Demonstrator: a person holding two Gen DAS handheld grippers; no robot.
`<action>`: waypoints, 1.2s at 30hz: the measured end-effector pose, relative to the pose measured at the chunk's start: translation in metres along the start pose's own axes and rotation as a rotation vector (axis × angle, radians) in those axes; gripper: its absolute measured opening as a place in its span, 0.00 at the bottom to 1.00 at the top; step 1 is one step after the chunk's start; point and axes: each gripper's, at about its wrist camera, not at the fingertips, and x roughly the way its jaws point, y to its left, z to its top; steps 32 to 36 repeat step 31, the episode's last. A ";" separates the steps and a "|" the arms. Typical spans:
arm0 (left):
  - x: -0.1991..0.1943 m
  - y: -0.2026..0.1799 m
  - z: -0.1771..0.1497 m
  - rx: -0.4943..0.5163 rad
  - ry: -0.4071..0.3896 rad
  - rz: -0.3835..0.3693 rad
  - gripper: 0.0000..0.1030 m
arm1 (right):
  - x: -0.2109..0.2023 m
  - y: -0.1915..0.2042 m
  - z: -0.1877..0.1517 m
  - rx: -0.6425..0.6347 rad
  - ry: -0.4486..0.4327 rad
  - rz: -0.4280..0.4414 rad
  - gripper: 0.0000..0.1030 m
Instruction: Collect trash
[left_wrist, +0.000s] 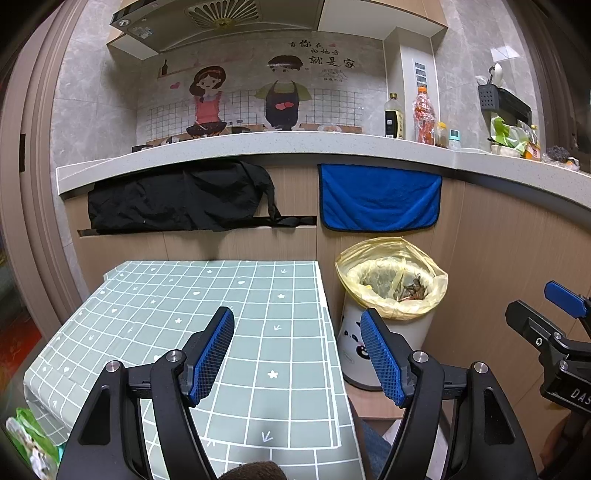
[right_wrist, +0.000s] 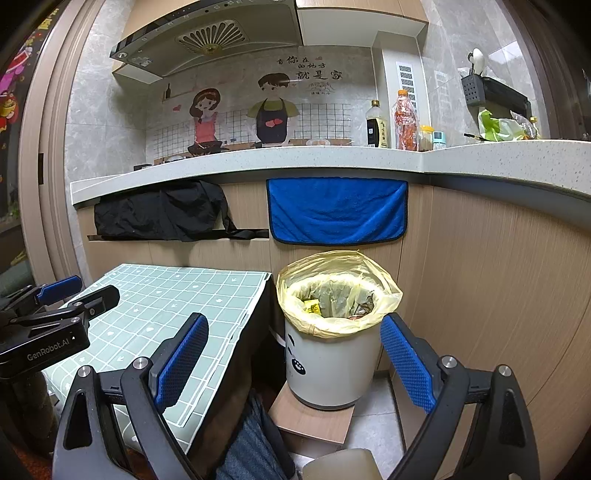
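Trash bin (right_wrist: 328, 354), a white cylindrical plastic can with a black cartoon face printed on its wall and a loose yellow plastic liner bag (right_wrist: 334, 291) folded over its rim, stands on a small wooden board (right_wrist: 314, 421) on the floor, just beside the right edge of the low table covered in a green grid-patterned cloth (left_wrist: 207, 332) and in front of the wood-panel cabinet, below the blue towel (right_wrist: 338, 212) hanging from the counter edge. Its long axis is vertical; the mouth points straight up, and crumpled scraps show inside the liner. Left gripper (left_wrist: 297, 356): blue pads spread wide, nothing between them, hovering over the near right part of the table. Right gripper (right_wrist: 295, 363): also spread wide and empty, aimed at the bin so that the can sits framed between its fingers, not touched. No loose trash is visible on the cloth; a crinkled green-and-white wrapper (left_wrist: 29, 439) shows past the near left corner of the table, identity unclear. Judged risks: the liner is slack and puffed above the rim, so a pad catching it could drag the bag out or spill the contents; the bin rests on a narrow board and a sideways push could tip it; a thin wrapper may slip from wide pads unless they close fully; the two grippers sit near each other and could collide when crossing toward the bin.
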 end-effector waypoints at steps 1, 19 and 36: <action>0.000 0.001 0.000 0.000 0.000 -0.002 0.69 | 0.000 0.000 0.000 0.000 0.001 0.001 0.90; 0.002 0.005 -0.002 0.001 0.007 -0.006 0.69 | 0.001 0.002 -0.003 -0.003 0.010 -0.004 0.90; 0.005 0.011 -0.002 0.005 0.006 -0.006 0.69 | 0.008 0.001 -0.005 0.000 0.027 -0.004 0.90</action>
